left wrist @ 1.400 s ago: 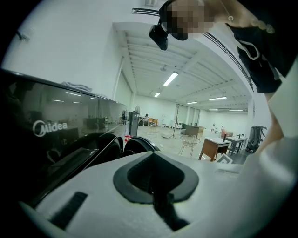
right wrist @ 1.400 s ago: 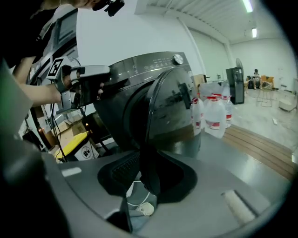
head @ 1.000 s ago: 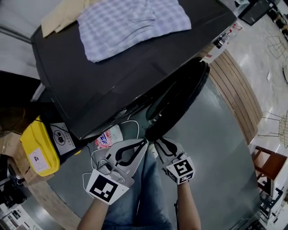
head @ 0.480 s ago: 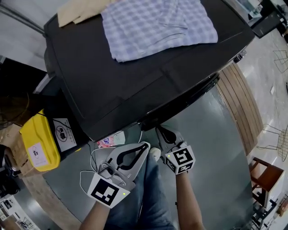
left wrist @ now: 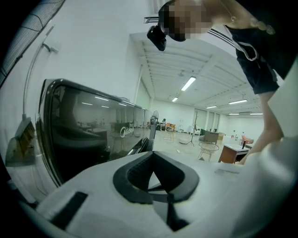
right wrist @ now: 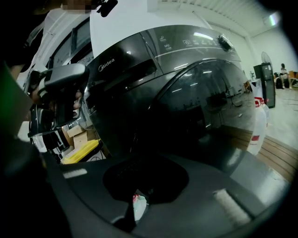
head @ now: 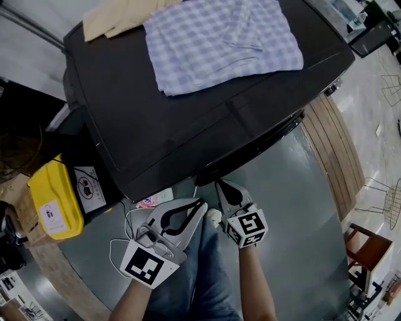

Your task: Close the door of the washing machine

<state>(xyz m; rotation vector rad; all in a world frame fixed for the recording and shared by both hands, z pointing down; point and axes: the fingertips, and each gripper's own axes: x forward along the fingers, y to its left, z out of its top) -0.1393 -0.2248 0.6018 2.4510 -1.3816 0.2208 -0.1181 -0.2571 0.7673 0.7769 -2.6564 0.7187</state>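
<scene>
The boxy, glossy dark washing machine (head: 188,119) bears a soft checked cloth (head: 219,41) on top; its round, mirror-smooth door (right wrist: 205,116) sits shut against the front. Near it, the left gripper (head: 201,204) and right gripper (head: 220,184) are clenched, empty.

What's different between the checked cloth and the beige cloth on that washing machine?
The checked cloth is plaid; the beige cloth is plain. The checked cloth shows far more area than the beige cloth, which lies nearer the top's corner. Both lie flat on the washing machine's dark top.
</scene>
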